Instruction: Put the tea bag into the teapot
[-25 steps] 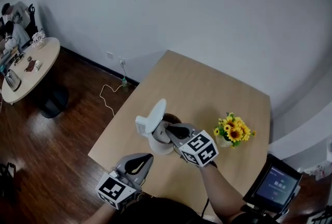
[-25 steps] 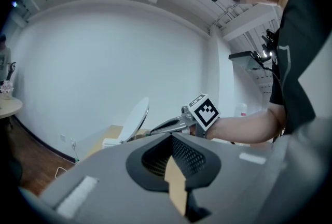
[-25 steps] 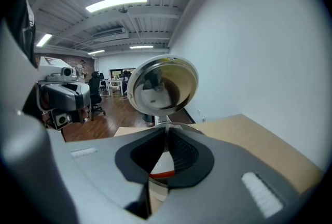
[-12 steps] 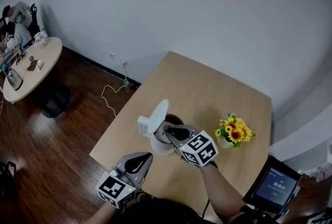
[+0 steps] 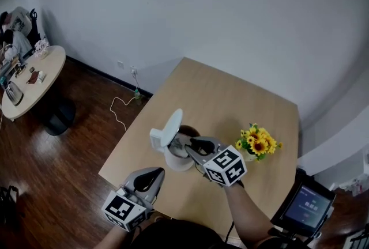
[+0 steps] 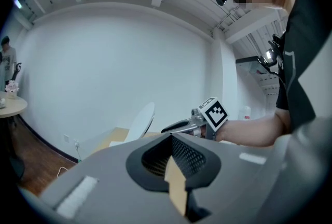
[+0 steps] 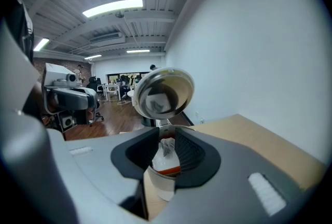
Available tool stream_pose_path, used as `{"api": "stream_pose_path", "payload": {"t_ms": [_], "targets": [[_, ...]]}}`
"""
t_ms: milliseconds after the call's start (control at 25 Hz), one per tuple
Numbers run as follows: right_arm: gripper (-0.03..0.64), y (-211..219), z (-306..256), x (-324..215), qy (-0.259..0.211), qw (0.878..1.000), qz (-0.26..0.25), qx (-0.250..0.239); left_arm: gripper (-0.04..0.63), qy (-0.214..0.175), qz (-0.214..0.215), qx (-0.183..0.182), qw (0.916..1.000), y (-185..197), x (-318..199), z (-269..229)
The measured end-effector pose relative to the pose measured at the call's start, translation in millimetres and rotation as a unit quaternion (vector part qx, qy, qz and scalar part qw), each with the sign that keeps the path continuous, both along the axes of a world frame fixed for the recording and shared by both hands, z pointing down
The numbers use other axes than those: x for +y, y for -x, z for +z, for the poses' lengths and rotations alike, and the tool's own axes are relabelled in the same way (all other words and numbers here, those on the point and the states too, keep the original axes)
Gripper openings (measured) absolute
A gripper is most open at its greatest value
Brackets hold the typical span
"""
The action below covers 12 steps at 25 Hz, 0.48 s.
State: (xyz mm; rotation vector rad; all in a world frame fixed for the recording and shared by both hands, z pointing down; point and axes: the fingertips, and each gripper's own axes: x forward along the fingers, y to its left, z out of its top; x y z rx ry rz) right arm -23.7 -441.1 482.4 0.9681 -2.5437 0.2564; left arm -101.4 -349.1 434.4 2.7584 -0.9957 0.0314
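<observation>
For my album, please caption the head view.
Right gripper, jaws just opened, gripping nothing, above open-lidded white teapot on light wooden table.

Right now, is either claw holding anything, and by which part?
Nothing is held. The right claw has just been opening; the tea bag lies between its parted jaws, above the teapot. The left claw is empty.

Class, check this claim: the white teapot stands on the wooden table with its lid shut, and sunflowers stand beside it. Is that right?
No: the lid is flipped open, upright above the white teapot, as the head view shows. The teapot does stand on the wooden table, with sunflowers beside it.
</observation>
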Motion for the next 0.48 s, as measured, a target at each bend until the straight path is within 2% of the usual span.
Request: {"api": "stream_pose_path", "payload": {"t_ms": [160,280,480], "targets": [[0.091,-10,-38,25,-0.037,0.998,0.004,-0.052,0.005,-0.014,0.006,0.003,0.9999,-1,2,-11],[0.003,-14,-68,49,-0.068,0.994,0.005,-0.088,0.005,-0.026,0.019,0.003,0.9995,-2,9,-20],[0.003,-18,-87,80,-0.095,0.990,0.005,-0.108,0.005,-0.019,0.016,-0.004,0.9997,2,14,-20]]}}
